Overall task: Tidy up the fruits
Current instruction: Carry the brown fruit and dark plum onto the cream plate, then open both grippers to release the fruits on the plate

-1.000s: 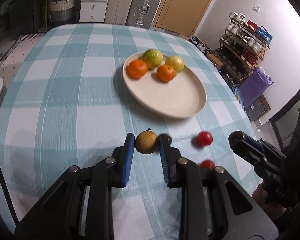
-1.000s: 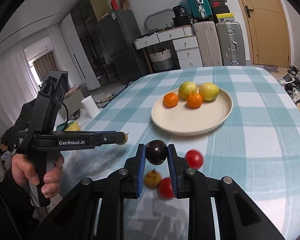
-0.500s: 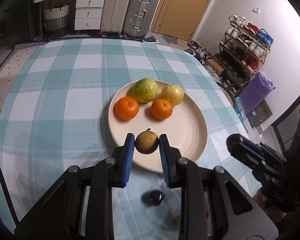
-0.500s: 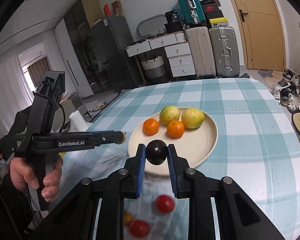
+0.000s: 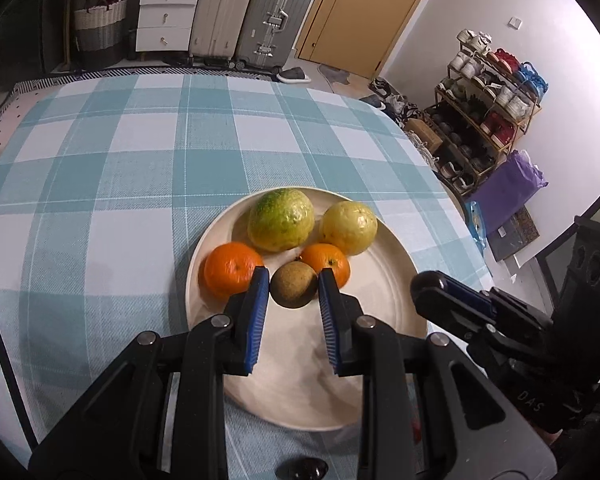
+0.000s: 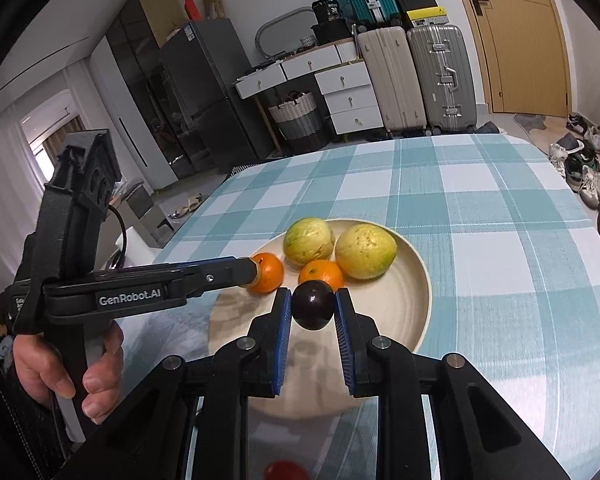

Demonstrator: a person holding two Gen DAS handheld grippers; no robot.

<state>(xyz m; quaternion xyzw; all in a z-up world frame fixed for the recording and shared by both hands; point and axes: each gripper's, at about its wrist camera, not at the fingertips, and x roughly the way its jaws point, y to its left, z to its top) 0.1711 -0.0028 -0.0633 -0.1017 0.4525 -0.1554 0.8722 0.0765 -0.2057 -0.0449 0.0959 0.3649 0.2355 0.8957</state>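
Both grippers' fingers clamp fruit: left gripper a brown fruit, right gripper a dark plum; I'd lower each onto the plate before letting go.

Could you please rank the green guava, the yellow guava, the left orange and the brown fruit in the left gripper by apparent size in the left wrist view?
1. Green guava
2. Yellow guava
3. Left orange
4. Brown fruit, smallest though nearest the camera

The two guavas look close in size.
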